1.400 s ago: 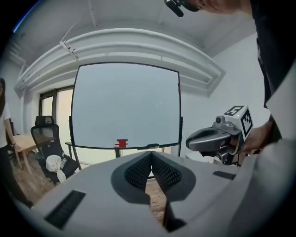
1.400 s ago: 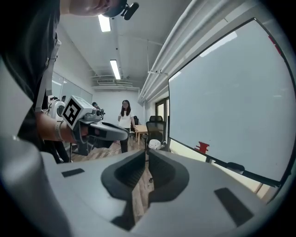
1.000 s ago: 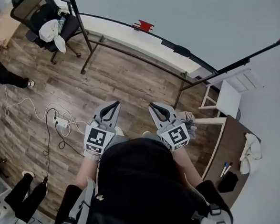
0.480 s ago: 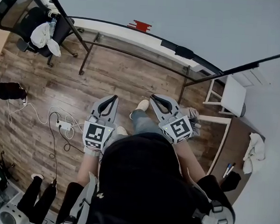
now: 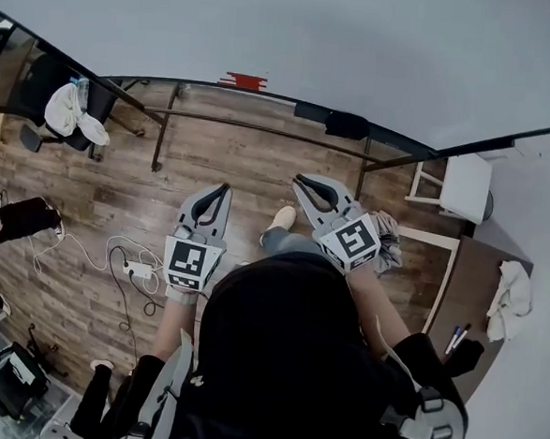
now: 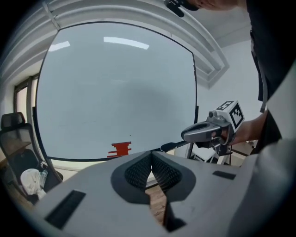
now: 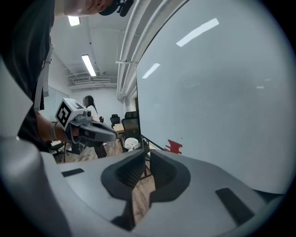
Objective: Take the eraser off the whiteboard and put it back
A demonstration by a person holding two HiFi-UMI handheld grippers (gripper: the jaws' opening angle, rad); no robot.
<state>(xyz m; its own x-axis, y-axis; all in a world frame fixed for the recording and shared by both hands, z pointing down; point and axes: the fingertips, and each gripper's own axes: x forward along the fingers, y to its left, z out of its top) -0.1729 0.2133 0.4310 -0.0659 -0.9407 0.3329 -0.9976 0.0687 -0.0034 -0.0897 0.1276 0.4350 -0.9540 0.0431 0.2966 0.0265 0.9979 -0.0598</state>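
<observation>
Eraser (image 5: 345, 125), black, sits on the lower edge of the whiteboard (image 5: 316, 38), upper centre of the head view, right of a red mark (image 5: 242, 80) on the board. The left hand-held gripper (image 5: 224, 189) and right hand-held gripper (image 5: 300, 179) hover mid-frame over the wooden floor (image 5: 214, 153), side by side, pointing toward the board and well short of it. Both have their jaws pressed together and carry nothing.
</observation>
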